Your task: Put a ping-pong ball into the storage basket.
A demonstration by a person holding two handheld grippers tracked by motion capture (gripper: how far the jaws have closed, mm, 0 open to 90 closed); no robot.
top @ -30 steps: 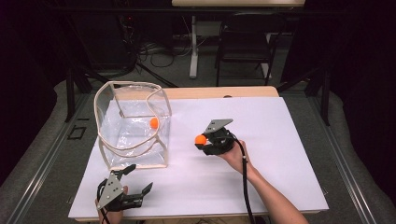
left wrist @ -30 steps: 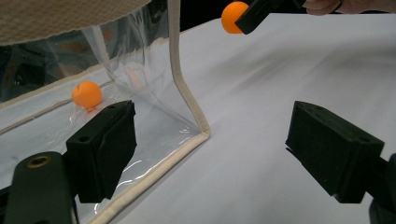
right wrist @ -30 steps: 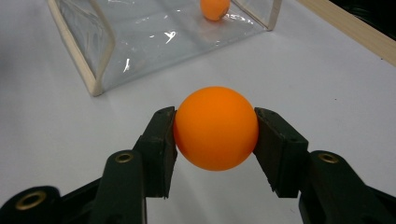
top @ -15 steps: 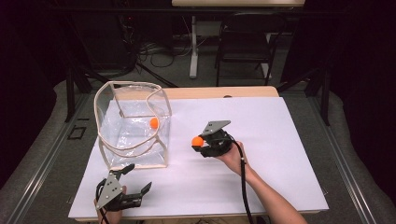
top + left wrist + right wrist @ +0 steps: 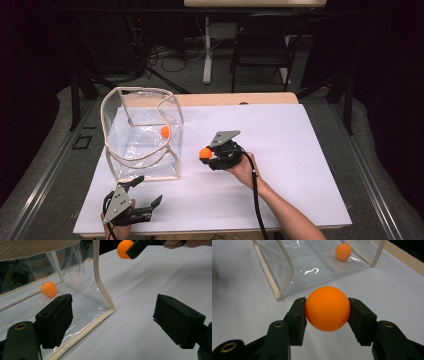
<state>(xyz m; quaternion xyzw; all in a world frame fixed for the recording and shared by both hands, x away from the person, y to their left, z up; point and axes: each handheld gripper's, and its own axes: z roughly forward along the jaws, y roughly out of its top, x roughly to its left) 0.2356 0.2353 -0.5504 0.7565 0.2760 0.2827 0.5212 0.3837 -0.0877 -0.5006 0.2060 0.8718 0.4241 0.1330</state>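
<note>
An orange ball (image 5: 327, 308) sits pinched between the jaws of the right tongs (image 5: 209, 155), held above the white surface (image 5: 300, 150) just to the right of a clear bag (image 5: 142, 132) with cream trim. A second orange ball (image 5: 164, 131) lies inside that bag. The left tongs (image 5: 145, 195) gape wide and empty near the bag's front corner.

Clear bag (image 5: 142, 134) blocks left (open top); table (image 5: 300, 150) right free.
</note>
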